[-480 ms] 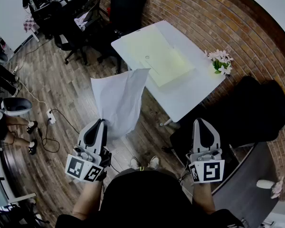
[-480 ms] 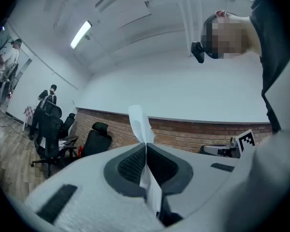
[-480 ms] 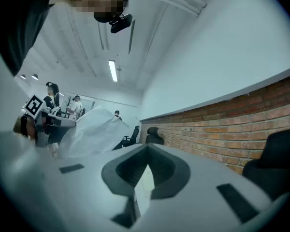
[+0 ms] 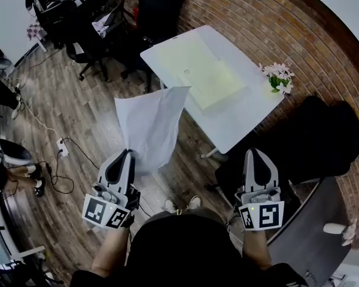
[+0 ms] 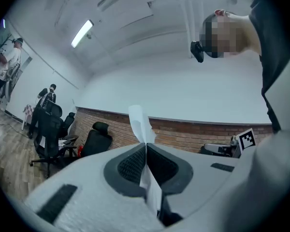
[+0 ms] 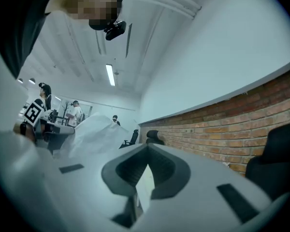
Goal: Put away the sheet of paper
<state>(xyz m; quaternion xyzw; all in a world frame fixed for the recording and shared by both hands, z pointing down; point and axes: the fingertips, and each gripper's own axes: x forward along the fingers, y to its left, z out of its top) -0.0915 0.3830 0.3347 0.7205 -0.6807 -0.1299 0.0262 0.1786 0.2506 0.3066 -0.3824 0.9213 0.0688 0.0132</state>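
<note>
A white sheet of paper [image 4: 148,124] hangs crumpled over the wooden floor, pinched at its lower corner by my left gripper [image 4: 127,153]. In the left gripper view the jaws [image 5: 146,144] are shut on the paper [image 5: 141,123], whose edge sticks up past the tips. My right gripper [image 4: 255,152] is held level with the left one, apart from the sheet, tips together and holding nothing. The right gripper view shows its closed tips [image 6: 147,148] and the sheet [image 6: 92,132] off to the left.
A white table [image 4: 245,115] stands ahead with pale yellow sheets [image 4: 197,70] on it and a small flower bunch [image 4: 278,79] at its right edge. Black office chairs [image 4: 158,8] stand beyond it. A dark seat [image 4: 323,139] is on the right, and cables [image 4: 63,148] lie on the floor at left.
Both grippers and the paper hold still. A person at the left edge of the floor has shifted.
</note>
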